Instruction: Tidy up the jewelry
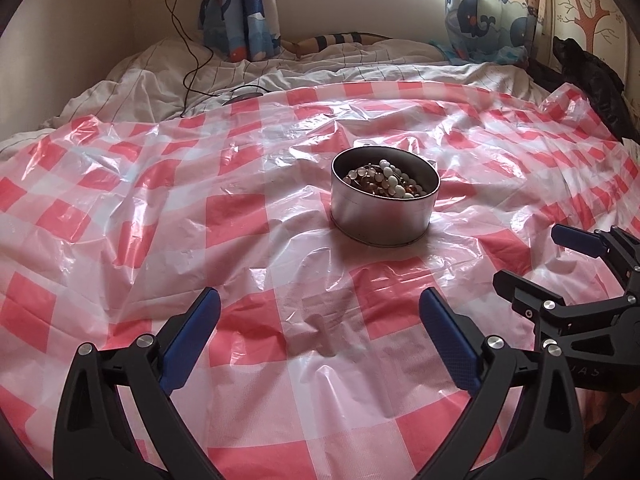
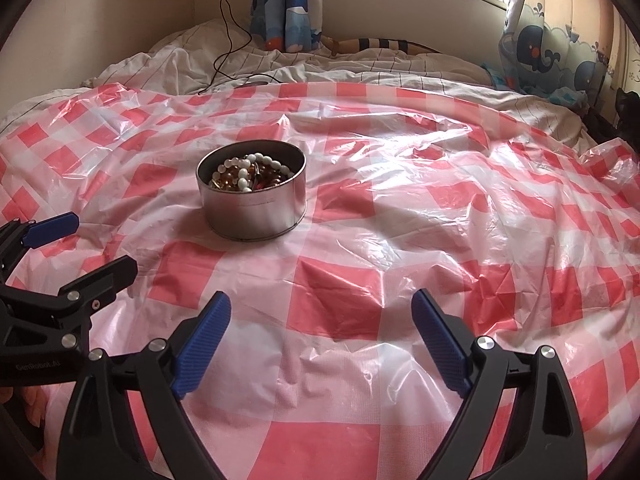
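A round silver tin [image 1: 384,216] [image 2: 252,210] stands on the red-and-white checked plastic sheet [image 1: 248,208] [image 2: 420,200], filled with bead jewelry [image 1: 386,182] [image 2: 248,174]: white beads on top of amber and reddish ones. My left gripper [image 1: 320,304] hovers open in front of the tin, nothing between its blue pads. My right gripper [image 2: 320,308] is open too and holds nothing; the tin lies ahead of it to the left. In the left wrist view the right gripper [image 1: 536,258] shows at the right edge, and in the right wrist view the left gripper [image 2: 96,240] shows at the left edge.
The sheet covers a bed with a crumpled striped white duvet [image 1: 160,76] behind it. A black cable [image 1: 188,52] runs down from a wall socket. Whale-print curtains [image 1: 240,12] hang under a window. A dark garment [image 1: 592,76] lies at the far right.
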Demonstrator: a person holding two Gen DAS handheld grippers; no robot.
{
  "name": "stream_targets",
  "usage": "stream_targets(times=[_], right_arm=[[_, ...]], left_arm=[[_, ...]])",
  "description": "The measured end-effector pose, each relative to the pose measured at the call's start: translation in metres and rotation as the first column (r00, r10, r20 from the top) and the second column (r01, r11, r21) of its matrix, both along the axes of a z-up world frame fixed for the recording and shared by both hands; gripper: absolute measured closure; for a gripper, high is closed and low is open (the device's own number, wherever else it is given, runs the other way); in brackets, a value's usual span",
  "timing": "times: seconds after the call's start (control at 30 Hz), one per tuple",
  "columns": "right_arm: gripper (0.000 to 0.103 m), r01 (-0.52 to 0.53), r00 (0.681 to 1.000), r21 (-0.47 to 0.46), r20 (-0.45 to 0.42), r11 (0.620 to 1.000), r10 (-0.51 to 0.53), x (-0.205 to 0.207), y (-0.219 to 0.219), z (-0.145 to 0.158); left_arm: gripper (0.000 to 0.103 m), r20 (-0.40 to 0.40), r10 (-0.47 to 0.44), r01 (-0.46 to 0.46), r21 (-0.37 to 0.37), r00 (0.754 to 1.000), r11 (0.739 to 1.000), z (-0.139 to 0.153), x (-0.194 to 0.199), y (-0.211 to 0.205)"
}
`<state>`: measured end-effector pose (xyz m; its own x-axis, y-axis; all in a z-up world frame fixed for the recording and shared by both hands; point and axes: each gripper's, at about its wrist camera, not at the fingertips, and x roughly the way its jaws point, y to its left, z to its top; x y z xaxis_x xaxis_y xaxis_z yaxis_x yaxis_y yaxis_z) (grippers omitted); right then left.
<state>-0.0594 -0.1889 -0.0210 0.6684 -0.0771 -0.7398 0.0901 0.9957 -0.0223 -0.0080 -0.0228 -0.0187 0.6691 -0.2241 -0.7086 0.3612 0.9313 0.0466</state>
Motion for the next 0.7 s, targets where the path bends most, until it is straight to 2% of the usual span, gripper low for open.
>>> stream_targets(times=[0.7], right_arm=[[0.013,-0.003,1.0,-0.008,-0.01,1.0,0.003,0.001,0.0023,-0.0048]], left_arm=[[0.007,-0.002,0.007,-0.007,-0.009,1.0,1.0,-0.0003,0.0003,0.0031]])
